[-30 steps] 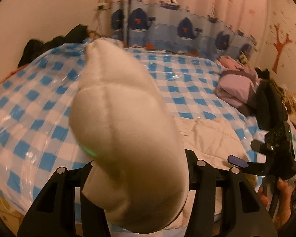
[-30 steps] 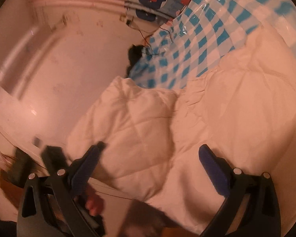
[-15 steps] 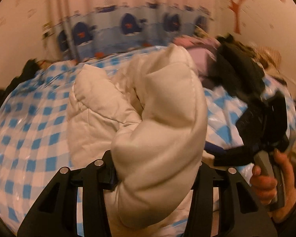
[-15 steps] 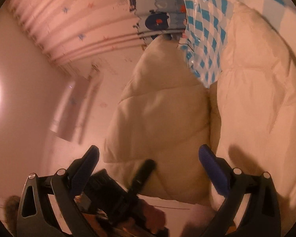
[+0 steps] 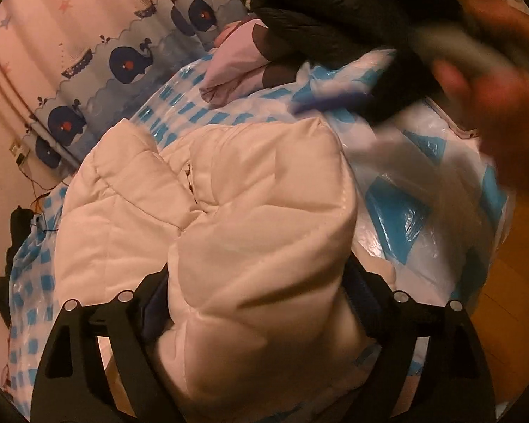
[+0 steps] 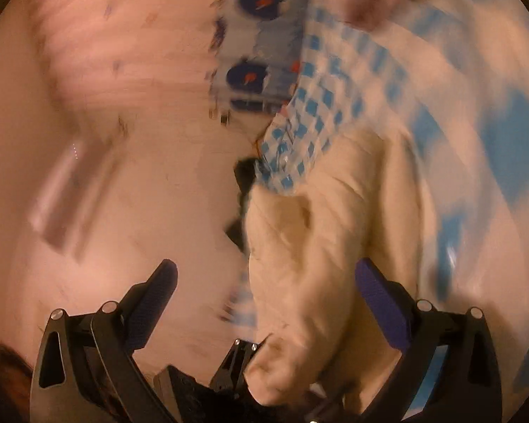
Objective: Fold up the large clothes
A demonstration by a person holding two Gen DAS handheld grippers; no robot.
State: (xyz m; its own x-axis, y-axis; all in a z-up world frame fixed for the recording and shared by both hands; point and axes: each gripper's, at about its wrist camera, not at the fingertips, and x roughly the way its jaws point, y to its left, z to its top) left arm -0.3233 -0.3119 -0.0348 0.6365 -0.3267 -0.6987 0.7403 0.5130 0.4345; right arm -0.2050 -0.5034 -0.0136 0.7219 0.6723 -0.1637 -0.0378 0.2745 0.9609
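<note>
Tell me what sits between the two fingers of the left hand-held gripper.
In the left wrist view, a puffy fold of the white quilted jacket fills the gap of the left hand-held gripper, whose jaws have just been opening wide around it.

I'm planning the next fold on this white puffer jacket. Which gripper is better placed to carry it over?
Left gripper: the white jacket bulges between its just-widened jaws. Right gripper is open, beside it.

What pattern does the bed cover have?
Blue and white checks on the bed cover, clearest in the left wrist view.
</note>
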